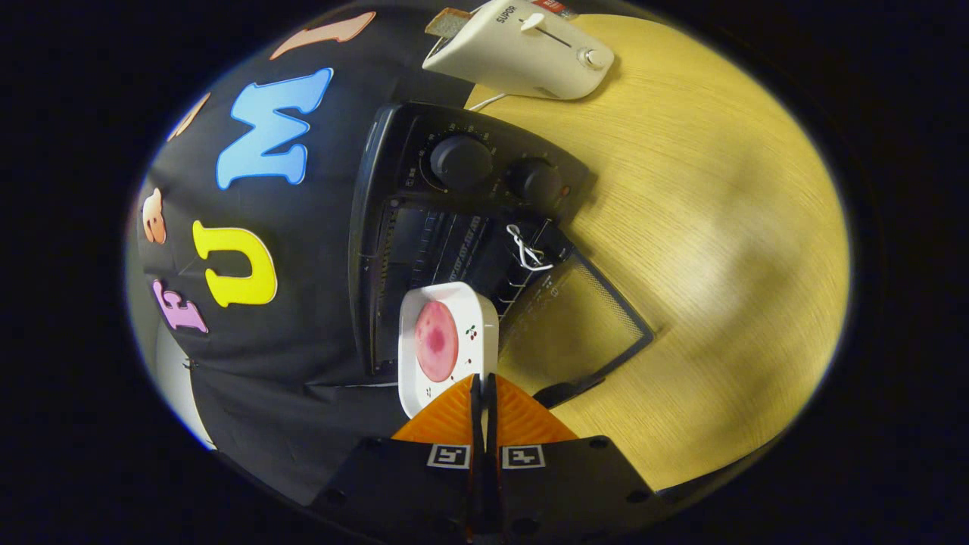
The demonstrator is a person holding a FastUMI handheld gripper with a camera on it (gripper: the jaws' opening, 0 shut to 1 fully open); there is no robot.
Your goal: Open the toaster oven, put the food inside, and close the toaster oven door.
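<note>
Gripper: the hand-held gripper (483, 390) has its two fingers pressed nearly together, pinching the near rim of the small white square plate (448, 344)
Food: one round pink slice of meat (436, 340) lies flat on that plate, just ahead of the fingertips
Where the plate is: it hangs at the mouth of the black toaster oven (454, 227), its far edge already over the opening, its near edge at the fingers
Key relation: the oven cavity lies straight ahead of the fingers, beyond the plate; the plate's length runs along the same line as the fingers, so I judge a plain forward push would carry it onto the rack
Door: the glass oven door (575, 325) is dropped open, lying beside the plate on the side of the pale wooden tabletop (719, 227); a white cord loop (525, 248) sits near its hinge
Knobs: two black dials (460, 161) on the oven's panel
Farther off: one cream pop-up toaster (522, 53) with one slice of bread (448, 23) sticking out
Task so far: door open, food not yet inside, closing still to do
</note>
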